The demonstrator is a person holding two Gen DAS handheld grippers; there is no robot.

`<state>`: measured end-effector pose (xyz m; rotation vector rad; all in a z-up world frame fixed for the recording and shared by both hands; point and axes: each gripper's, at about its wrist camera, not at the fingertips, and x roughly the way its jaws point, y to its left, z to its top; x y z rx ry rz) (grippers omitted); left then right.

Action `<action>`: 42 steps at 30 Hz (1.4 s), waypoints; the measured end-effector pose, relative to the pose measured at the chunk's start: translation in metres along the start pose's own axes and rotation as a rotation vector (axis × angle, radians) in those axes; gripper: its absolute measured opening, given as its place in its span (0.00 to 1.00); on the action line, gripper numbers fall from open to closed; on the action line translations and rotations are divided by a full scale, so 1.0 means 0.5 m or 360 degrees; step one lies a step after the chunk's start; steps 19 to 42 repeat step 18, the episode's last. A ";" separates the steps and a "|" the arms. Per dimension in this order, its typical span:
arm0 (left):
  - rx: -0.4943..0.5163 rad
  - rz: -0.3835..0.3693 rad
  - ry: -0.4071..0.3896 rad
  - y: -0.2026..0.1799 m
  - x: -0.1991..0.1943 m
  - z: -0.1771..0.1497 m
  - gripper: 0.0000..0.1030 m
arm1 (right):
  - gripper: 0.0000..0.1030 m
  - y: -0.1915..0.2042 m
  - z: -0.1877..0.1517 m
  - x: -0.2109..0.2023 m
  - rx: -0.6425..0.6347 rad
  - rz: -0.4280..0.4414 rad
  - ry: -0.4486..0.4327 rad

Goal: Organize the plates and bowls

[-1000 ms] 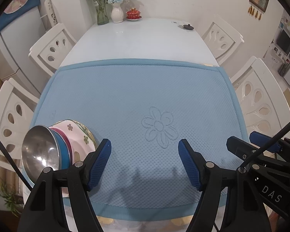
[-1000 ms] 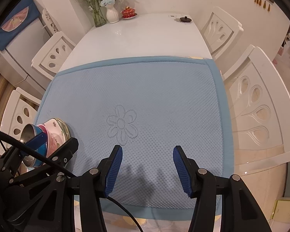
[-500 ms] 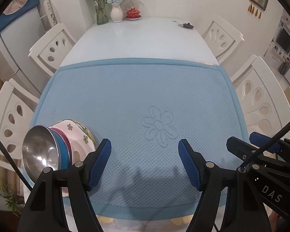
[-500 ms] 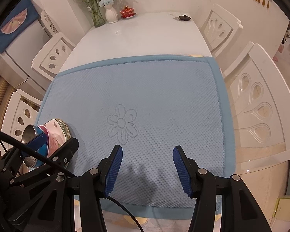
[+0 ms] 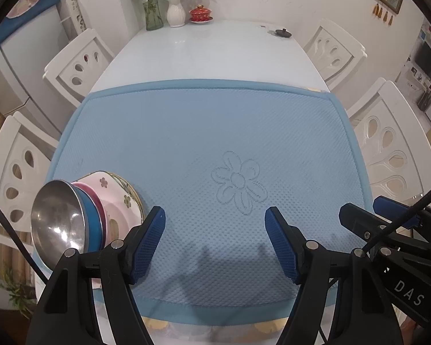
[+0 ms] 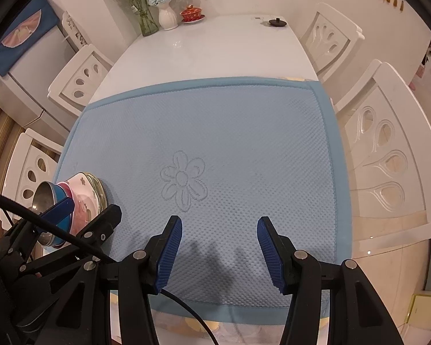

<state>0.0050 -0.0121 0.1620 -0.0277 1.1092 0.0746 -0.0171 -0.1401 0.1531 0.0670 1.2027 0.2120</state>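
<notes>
Blue textured fabric, a mat (image 5: pixel 204 143) with a stitched flower (image 5: pixel 238 182) near its middle, covers the near half of a white dining table (image 5: pixel 204 54). At the mat's near left corner sits the stack of dishes: a steel bowl (image 5: pixel 57 218) on top, nested in a blue bowl (image 5: pixel 90 218), then a dark pink one (image 5: pixel 93 198), then a pale pink flowered bowl (image 5: pixel 112 192), with a yellowish patterned plate (image 5: pixel 133 194) at the bottom. The stack looks tilted toward the camera in the fisheye view; whether it truly leans I cannot tell.

The left gripper (image 5: pixel 215 238) hangs over the mat's near edge with its blue-padded fingers (image 5: pixel 148 243) spread wide and nothing between them; the left finger stands just beside the stack, and contact cannot be judged. The right gripper (image 6: pixel 219 250) is likewise spread and empty, over the near edge, right of the left one and well apart from the dishes. In the right wrist view the stack's steel bowl (image 6: pixel 43 198) shows partly behind the left gripper's frame.

White chairs (image 5: pixel 80 63) stand along both sides of the table. At the far end are a glass vase of greenery (image 5: pixel 152 14), a white vase of flowers (image 5: pixel 176 14), a red lidded cup on a saucer (image 5: pixel 200 14), and a small dark lid (image 5: pixel 283 32).
</notes>
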 end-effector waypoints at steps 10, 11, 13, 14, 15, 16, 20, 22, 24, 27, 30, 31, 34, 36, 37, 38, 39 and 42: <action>-0.0014 -0.0018 0.0001 0.003 0.004 0.001 0.68 | 0.51 0.002 0.000 0.002 0.0006 0.0006 0.0003; -0.0016 -0.0019 -0.0004 0.003 0.004 0.001 0.68 | 0.51 0.000 0.000 0.003 0.0007 0.0006 0.0005; -0.0064 -0.0023 -0.0098 0.011 -0.008 -0.002 0.67 | 0.51 0.000 0.001 0.005 0.0006 0.0009 0.0010; -0.0113 -0.0025 -0.0178 0.019 -0.020 -0.004 0.68 | 0.51 0.002 0.000 0.006 0.0002 0.0013 0.0016; -0.0131 -0.0026 -0.0210 0.024 -0.024 -0.003 0.68 | 0.51 0.004 -0.001 0.009 -0.0004 0.0013 0.0021; -0.0131 -0.0022 -0.0214 0.026 -0.025 0.000 0.68 | 0.51 0.005 -0.001 0.011 -0.0010 0.0013 0.0025; -0.0110 -0.0001 -0.0169 0.026 -0.013 0.006 0.68 | 0.51 0.008 -0.004 0.016 -0.0018 0.0017 0.0032; -0.0110 -0.0001 -0.0169 0.026 -0.013 0.006 0.68 | 0.51 0.008 -0.004 0.016 -0.0018 0.0017 0.0032; -0.0110 -0.0001 -0.0169 0.026 -0.013 0.006 0.68 | 0.51 0.008 -0.004 0.016 -0.0018 0.0017 0.0032; -0.0110 -0.0001 -0.0169 0.026 -0.013 0.006 0.68 | 0.51 0.008 -0.004 0.016 -0.0018 0.0017 0.0032; -0.0110 -0.0001 -0.0169 0.026 -0.013 0.006 0.68 | 0.51 0.008 -0.004 0.016 -0.0018 0.0017 0.0032; -0.0110 -0.0001 -0.0169 0.026 -0.013 0.006 0.68 | 0.51 0.008 -0.004 0.016 -0.0018 0.0017 0.0032; -0.0110 -0.0001 -0.0169 0.026 -0.013 0.006 0.68 | 0.51 0.008 -0.004 0.016 -0.0018 0.0017 0.0032; -0.0110 -0.0001 -0.0169 0.026 -0.013 0.006 0.68 | 0.51 0.008 -0.004 0.016 -0.0018 0.0017 0.0032; -0.0110 -0.0001 -0.0169 0.026 -0.013 0.006 0.68 | 0.51 0.008 -0.004 0.016 -0.0018 0.0017 0.0032; -0.0110 -0.0001 -0.0169 0.026 -0.013 0.006 0.68 | 0.51 0.008 -0.004 0.016 -0.0018 0.0017 0.0032; -0.0110 -0.0001 -0.0169 0.026 -0.013 0.006 0.68 | 0.51 0.008 -0.004 0.016 -0.0018 0.0017 0.0032; -0.0110 -0.0001 -0.0169 0.026 -0.013 0.006 0.68 | 0.51 0.008 -0.004 0.016 -0.0018 0.0017 0.0032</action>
